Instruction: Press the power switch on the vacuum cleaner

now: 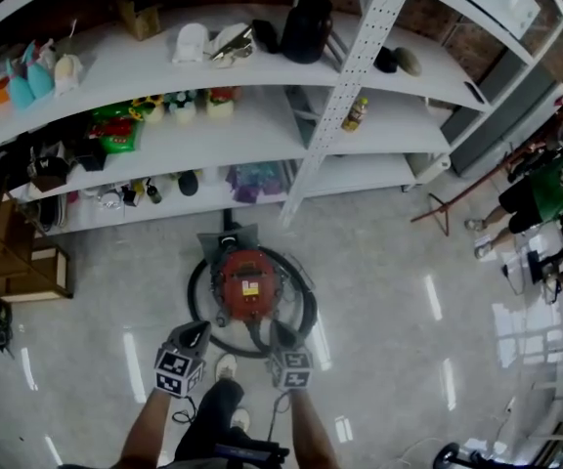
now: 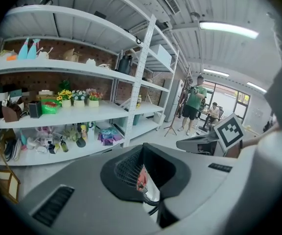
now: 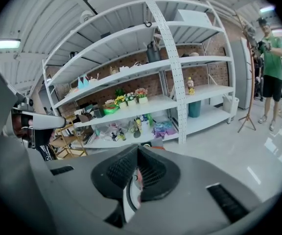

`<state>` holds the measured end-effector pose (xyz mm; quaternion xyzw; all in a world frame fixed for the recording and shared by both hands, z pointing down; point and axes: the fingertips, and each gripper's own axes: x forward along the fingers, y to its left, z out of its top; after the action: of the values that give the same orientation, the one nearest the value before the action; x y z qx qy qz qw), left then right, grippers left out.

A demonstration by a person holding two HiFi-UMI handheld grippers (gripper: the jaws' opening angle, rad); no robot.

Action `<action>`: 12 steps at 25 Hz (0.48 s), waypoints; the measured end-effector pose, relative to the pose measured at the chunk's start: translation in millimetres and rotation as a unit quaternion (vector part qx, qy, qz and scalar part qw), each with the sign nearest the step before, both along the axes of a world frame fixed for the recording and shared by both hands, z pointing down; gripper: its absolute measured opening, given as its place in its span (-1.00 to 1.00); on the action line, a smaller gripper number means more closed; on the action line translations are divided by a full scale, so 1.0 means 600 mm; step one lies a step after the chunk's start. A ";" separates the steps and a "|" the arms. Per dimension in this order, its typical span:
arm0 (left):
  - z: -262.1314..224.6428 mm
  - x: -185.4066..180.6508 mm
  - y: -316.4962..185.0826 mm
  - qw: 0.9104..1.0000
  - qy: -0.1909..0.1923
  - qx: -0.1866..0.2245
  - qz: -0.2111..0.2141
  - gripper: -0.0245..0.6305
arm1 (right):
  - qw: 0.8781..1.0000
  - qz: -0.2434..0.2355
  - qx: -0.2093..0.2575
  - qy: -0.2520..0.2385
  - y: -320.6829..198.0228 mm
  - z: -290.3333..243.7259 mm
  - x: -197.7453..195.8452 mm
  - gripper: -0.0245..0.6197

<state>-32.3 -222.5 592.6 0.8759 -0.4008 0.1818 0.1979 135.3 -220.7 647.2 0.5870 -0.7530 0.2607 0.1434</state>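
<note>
Left tool (image 1: 195,337) narrow, empty | right tool (image 1: 282,334) narrow, empty | head view alone shows whole red vacuum cleaner (image 1: 247,282)

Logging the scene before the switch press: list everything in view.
Vacuum: one, red, on the floor before the rack.
Hose: one, black, looped around the vacuum.
Rack: one, white, behind the vacuum, shelves full of small goods.
Bottle: one, yellowish, on a shelf by the post.
Wooden frame: one, brown, left of the rack.
Bystander: one, green shirt, far right.
Left gripper: one, grey, shut, over the vacuum's near side.
Right gripper: one, grey, shut, beside it.
</note>
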 end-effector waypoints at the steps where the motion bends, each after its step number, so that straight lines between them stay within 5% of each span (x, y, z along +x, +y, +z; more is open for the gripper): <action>1: -0.009 0.000 0.004 1.000 0.000 0.005 0.001 -0.90 | 1.000 0.001 0.006 0.000 0.005 -0.015 0.001 -0.89; 12: -0.118 -0.001 0.060 0.999 0.007 0.053 0.004 -0.90 | 0.997 0.022 0.067 0.008 0.082 -0.183 0.011 -0.89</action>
<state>-32.7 -186.4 521.7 0.8882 -0.4044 0.1549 0.1537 141.8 -171.6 537.4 0.6135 -0.7547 0.2078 0.1043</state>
